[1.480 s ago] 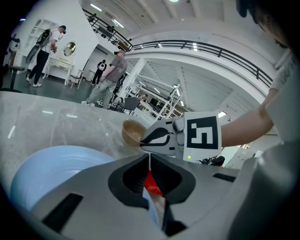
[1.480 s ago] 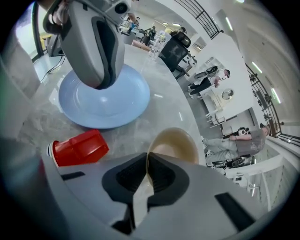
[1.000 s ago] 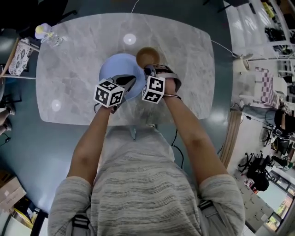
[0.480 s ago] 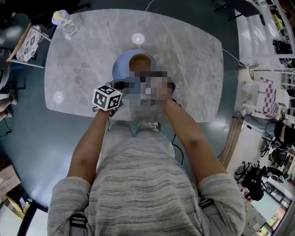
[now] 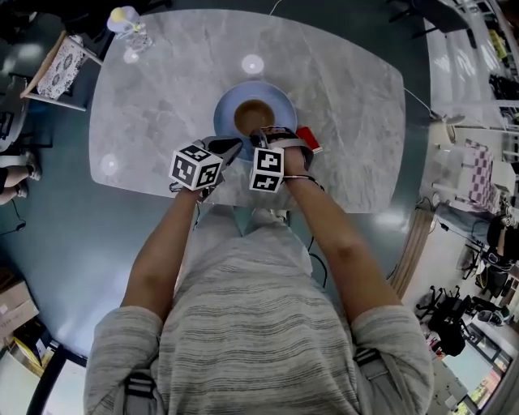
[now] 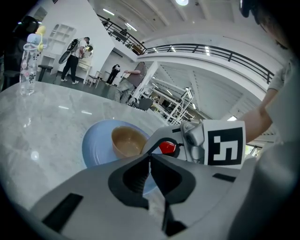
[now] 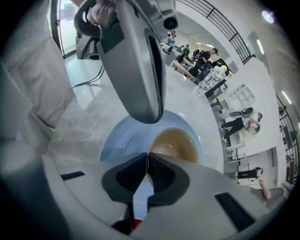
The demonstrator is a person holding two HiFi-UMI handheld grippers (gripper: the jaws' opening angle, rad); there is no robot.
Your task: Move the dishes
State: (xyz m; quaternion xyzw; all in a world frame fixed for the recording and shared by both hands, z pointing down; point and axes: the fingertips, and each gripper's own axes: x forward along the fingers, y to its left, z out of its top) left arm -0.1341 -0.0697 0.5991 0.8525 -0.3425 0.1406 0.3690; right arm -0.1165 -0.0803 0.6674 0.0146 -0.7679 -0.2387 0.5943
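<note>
A brown bowl [image 5: 253,117] sits in the middle of a light blue plate [image 5: 229,105] on the grey marble table [image 5: 162,89]. My right gripper [image 5: 261,134] is at the bowl's near rim, jaws closed on that rim. In the right gripper view the bowl [image 7: 177,143] lies just past the jaw tips over the plate [image 7: 117,140]. My left gripper [image 5: 232,147] hovers shut and empty at the plate's near left edge, close beside the right one. From the left gripper view, bowl [image 6: 125,139] and plate [image 6: 96,146] lie ahead.
A clear bottle [image 5: 130,19] with a yellow cap stands at the table's far left corner. A chair with a patterned cushion [image 5: 57,66] is left of the table. A small red piece [image 5: 308,139] shows beside the right gripper. People stand far off in the hall.
The brown bowl was beside the plate's right edge, held by my right gripper; it now rests on the plate's centre. The left gripper stayed near the plate's front edge.
</note>
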